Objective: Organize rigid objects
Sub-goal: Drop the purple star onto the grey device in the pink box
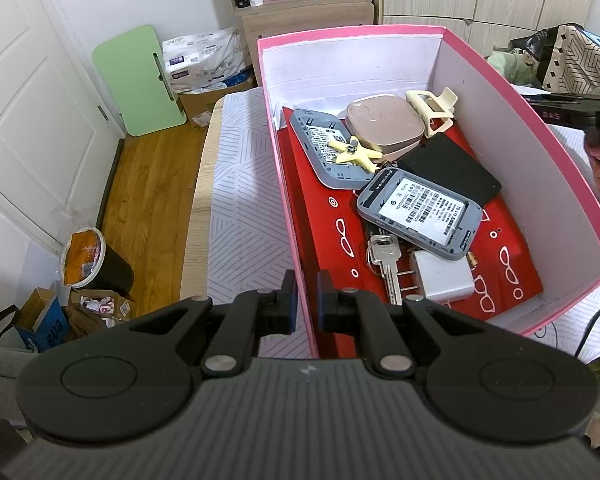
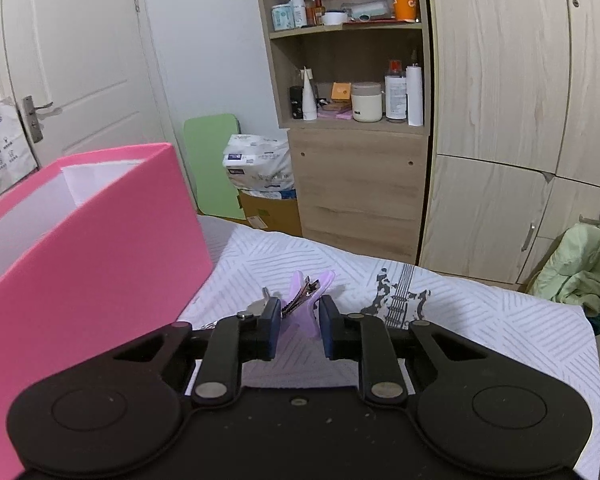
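The left gripper (image 1: 304, 300) sits lowest in its view, its two blue-padded fingers drawn narrow with the near-left wall of the pink box (image 1: 296, 208) between them — whether the pads actually press the cardboard I cannot tell. The box stands on a white patterned cloth (image 1: 240, 184) that covers the table.

Inside, on a red printed liner (image 1: 320, 216), going left to right: a grey device (image 1: 326, 148) lying face down near the left wall with a pale yellow clip (image 1: 354, 153) across it; a rose-gold compact (image 1: 384, 124) towards the far wall; a cream claw clip (image 1: 432, 108) at the far right corner; a black pouch (image 1: 452, 168) by the right wall. Nearer, a second grey device (image 1: 420, 212) overlaps a bunch of keys (image 1: 384, 264) and a white plug (image 1: 440, 276) close to the near wall.

In the right view the right gripper (image 2: 300, 322) hangs just over the cloth beside the box's outer right wall — its fingers part-way open around a lilac hair clip (image 2: 306, 300) that lies on the cloth. A gap shows at each pad. A metal piece (image 2: 260, 302) lies just left of the clip.
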`<action>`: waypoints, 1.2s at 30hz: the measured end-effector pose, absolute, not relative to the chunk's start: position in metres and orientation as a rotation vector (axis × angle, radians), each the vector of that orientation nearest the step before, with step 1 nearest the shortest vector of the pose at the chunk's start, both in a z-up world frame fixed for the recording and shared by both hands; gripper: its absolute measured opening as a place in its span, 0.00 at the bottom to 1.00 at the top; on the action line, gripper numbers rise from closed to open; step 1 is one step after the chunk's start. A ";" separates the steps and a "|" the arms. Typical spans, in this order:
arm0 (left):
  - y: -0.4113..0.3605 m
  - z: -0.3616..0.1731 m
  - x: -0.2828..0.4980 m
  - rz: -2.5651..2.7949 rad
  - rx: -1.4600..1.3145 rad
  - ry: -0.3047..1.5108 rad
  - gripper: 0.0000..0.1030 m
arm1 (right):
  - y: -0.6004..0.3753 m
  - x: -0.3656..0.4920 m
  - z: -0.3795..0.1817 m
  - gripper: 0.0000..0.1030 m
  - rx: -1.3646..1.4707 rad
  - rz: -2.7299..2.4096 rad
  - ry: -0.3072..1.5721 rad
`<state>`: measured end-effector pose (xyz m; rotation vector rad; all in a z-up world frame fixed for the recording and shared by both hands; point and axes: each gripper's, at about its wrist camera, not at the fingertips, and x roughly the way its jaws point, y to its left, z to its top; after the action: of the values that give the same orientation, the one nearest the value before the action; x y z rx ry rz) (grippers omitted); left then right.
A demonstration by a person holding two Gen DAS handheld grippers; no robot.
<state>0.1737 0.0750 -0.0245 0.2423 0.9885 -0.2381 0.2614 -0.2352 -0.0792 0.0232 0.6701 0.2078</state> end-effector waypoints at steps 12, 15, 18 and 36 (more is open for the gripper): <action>0.076 -0.024 0.173 -0.241 0.233 0.984 0.07 | -0.236 0.216 -0.051 0.23 0.037 0.235 0.618; 0.076 -0.024 0.173 -0.241 0.233 0.983 0.07 | -0.236 0.207 -0.041 0.23 0.060 0.257 0.605; 0.076 -0.024 0.173 -0.240 0.232 0.982 0.07 | -0.229 0.195 -0.024 0.23 0.099 0.311 0.586; 0.079 -0.025 0.171 -0.251 0.207 0.965 0.07 | -0.100 0.215 0.004 0.24 0.225 0.648 0.885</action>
<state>0.1709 0.0786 -0.0251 0.2072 0.9653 -0.2509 0.2150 -0.1000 0.0036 0.2247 0.8853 0.6484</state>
